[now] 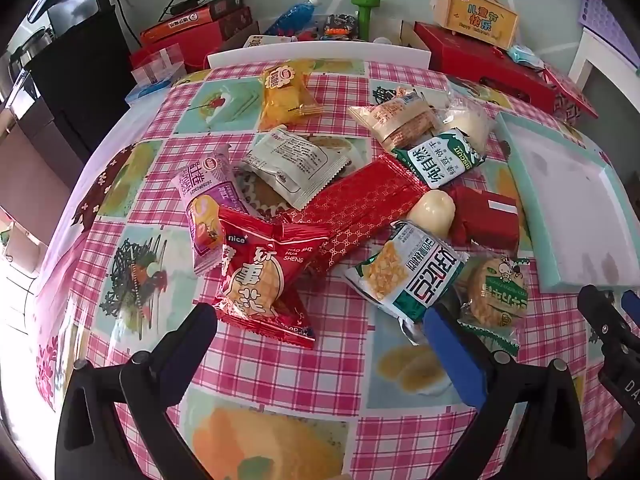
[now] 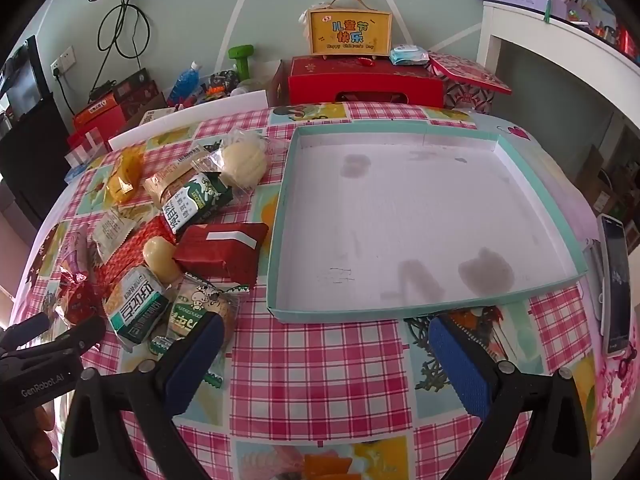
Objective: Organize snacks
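I see the snacks heaped loose on the checked cloth: a red peanut packet (image 1: 260,280) nearest, a long red patterned bar (image 1: 360,212) lying diagonally across the middle, a yellow packet (image 1: 286,94) apart at the far side, and a green-and-white biscuit packet (image 1: 440,160) on the heap. Just beside the heap lies the shallow mint-rimmed tray (image 2: 552,216), white inside, with no snack in it

Glossy plastic tablecloth (image 1: 280,368), shiny foil snack wrappers (image 1: 260,280), matt cardboard tray (image 2: 400,220)
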`<state>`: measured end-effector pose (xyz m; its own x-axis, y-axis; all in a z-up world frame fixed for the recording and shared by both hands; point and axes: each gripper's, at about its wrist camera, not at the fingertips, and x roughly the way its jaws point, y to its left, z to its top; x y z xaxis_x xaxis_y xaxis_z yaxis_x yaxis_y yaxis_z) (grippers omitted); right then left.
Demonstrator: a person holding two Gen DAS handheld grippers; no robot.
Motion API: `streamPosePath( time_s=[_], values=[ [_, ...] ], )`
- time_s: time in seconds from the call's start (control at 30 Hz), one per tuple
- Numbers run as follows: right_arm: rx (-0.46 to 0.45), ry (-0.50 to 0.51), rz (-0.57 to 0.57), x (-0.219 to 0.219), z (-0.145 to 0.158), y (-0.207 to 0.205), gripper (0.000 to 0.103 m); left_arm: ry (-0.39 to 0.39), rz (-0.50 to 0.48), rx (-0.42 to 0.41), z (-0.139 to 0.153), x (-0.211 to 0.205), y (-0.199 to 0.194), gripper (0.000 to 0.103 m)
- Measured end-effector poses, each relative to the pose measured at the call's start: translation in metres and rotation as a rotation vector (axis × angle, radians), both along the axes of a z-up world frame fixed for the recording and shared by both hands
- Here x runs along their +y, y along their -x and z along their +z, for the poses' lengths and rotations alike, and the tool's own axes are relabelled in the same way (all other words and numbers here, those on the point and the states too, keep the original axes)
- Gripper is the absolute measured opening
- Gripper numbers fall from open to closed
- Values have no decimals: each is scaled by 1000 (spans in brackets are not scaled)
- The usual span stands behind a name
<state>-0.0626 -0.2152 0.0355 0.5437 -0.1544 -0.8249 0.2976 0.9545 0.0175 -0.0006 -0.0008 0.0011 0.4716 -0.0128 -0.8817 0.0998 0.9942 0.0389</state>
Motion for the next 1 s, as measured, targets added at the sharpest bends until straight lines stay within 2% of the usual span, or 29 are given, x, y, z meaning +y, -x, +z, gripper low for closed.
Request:
streamPosePath(
  time_s=[1.0],
  values=[
    [17, 4, 3, 1, -4, -1, 103, 2, 12, 7, -3, 3, -2, 103]
  ],
)
